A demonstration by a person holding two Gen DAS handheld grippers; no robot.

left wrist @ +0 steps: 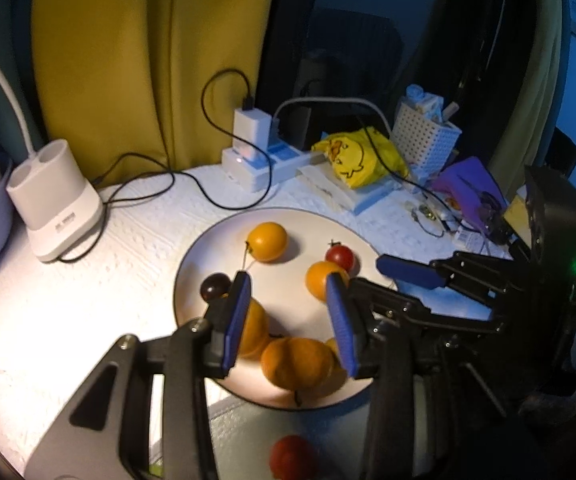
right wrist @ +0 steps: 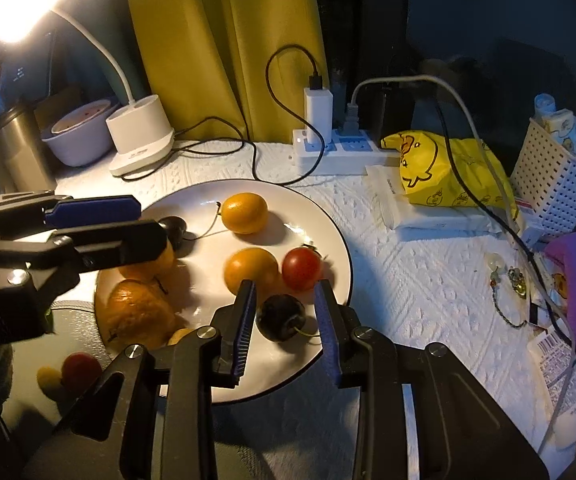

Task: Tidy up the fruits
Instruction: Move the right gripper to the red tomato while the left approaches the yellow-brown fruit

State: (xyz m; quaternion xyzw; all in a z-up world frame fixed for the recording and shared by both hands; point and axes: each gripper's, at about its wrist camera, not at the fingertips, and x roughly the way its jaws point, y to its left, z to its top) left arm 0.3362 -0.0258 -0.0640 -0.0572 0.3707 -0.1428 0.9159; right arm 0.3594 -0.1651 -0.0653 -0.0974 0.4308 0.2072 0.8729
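A white plate holds several small oranges, a red cherry tomato and two dark fruits. My right gripper is open with a dark round fruit between its fingers, over the plate's near right. My left gripper is open over the plate, above the oranges; it also shows at the left of the right wrist view. A second dark fruit lies by the left finger. A red fruit and a yellow one lie on a grey dish off the plate.
A white lamp base, a power strip with a charger and cables stand behind the plate. A yellow duck bag, a white basket and small clutter sit to the right. A bowl and a metal cup stand at the left.
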